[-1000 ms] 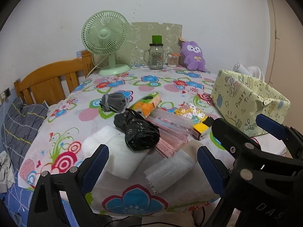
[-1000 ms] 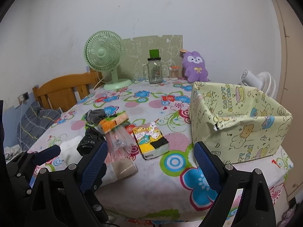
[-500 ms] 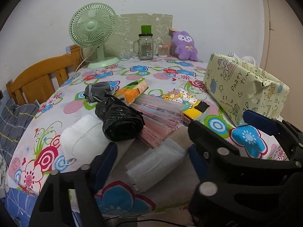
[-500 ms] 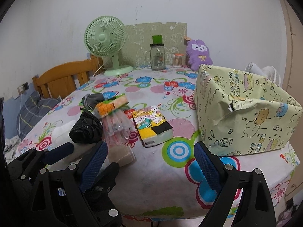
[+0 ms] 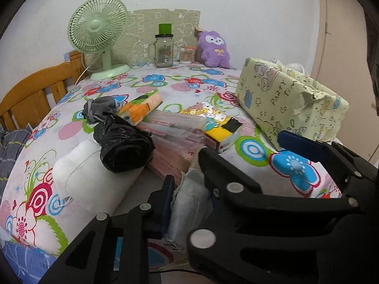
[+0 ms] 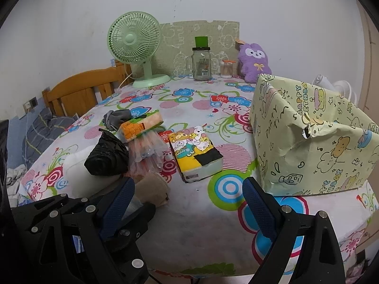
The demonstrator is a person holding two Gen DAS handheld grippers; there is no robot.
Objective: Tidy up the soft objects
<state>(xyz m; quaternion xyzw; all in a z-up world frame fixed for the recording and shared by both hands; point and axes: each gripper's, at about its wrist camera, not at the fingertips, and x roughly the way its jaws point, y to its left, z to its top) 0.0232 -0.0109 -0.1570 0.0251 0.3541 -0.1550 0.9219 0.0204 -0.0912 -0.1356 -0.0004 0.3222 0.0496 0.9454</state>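
- Right gripper (image 6: 189, 196) hangs open over the table (image 6: 201, 224).
- Tissue pack (image 6: 195, 156) lies between bag (image 6: 105, 157) (black) and box (image 6: 310, 139).

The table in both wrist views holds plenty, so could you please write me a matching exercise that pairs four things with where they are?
Things:
1. green fan
2. black plastic bag
3. cartoon tissue pack
4. clear wrapped pack

Places:
A. between the left gripper fingers
B. table centre
C. back left by the wall
D. atop the white bundle

Pairs: 1-C, 2-D, 3-B, 4-A
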